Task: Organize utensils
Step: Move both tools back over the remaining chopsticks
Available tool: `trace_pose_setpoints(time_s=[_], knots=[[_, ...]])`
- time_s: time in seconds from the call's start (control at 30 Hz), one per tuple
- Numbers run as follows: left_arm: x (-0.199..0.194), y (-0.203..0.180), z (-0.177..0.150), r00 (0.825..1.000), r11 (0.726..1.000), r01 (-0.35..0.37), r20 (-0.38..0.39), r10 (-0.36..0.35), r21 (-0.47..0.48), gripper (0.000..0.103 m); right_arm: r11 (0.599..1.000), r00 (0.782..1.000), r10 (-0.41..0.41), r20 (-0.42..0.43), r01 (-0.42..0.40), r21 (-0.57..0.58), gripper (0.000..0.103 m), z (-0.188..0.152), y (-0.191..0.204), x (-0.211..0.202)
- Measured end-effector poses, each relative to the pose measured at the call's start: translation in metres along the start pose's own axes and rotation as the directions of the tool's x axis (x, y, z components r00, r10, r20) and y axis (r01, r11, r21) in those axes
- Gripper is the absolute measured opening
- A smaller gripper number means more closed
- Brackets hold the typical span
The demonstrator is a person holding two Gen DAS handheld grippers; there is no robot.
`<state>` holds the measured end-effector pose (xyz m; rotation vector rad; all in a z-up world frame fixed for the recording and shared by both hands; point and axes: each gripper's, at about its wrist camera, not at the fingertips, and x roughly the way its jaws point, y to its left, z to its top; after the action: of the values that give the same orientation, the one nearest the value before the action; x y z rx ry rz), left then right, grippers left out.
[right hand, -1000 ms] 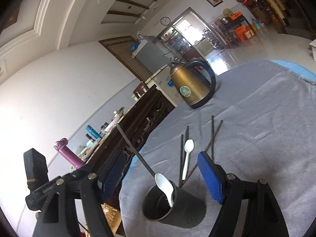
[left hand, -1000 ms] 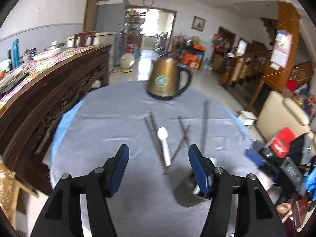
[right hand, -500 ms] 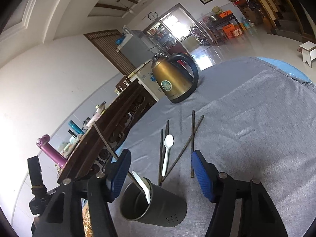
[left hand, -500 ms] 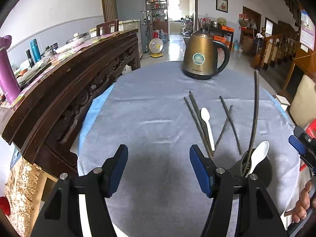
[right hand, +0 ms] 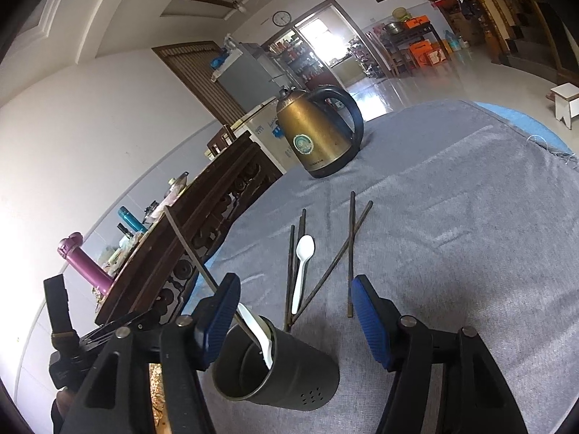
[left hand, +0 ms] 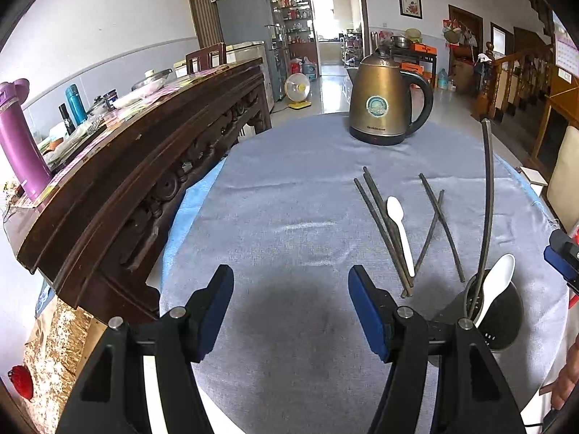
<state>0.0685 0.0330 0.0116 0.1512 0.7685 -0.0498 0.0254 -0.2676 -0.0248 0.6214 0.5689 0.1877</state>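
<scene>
A dark utensil holder (right hand: 278,372) stands on the grey tablecloth (right hand: 452,235), holding a white spoon (right hand: 258,329) and one long dark chopstick (right hand: 188,246). My right gripper (right hand: 293,300) hovers over the holder, open, its pads off the holder's wall. In the left wrist view the holder (left hand: 495,311) stands at the right, beyond the right finger. My left gripper (left hand: 290,289) is open over bare cloth with nothing between its fingers. Several dark chopsticks (left hand: 380,228) and a second white spoon (left hand: 398,228) lie loose past the holder.
A bronze electric kettle (left hand: 387,105) stands at the far side of the round table. A carved dark wooden sideboard (left hand: 144,166) runs along the left with a purple flask (left hand: 18,141) on it. A hand (left hand: 568,379) shows at the lower right edge.
The left gripper swung left, away from the holder, and tipped down; the holder now shows to its right. The right gripper tilted down a little and its jaws narrowed slightly.
</scene>
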Motion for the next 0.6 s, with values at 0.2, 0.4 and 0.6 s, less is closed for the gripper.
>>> trace_pose_setpoints(time_s=[0.2,0.4,0.6], knots=[[0.007,0.006,-0.001,0.999,0.999,-0.039,-0.003,0.039,-0.004,0.067,1.0,1.0,-0.016,-0.017,0.016,0.004,0.067,-0.001,-0.003,0.006],[0.025,0.008,-0.004,0.996,0.997,-0.078,-0.052,0.078,0.005,0.067,0.999,0.999,-0.031,-0.037,0.031,0.01,0.067,-0.002,-0.006,0.014],[0.051,0.012,-0.004,0.99,0.999,-0.052,-0.133,0.049,-0.015,0.067,0.998,0.995,-0.062,-0.074,0.062,0.007,0.067,-0.001,-0.01,0.028]])
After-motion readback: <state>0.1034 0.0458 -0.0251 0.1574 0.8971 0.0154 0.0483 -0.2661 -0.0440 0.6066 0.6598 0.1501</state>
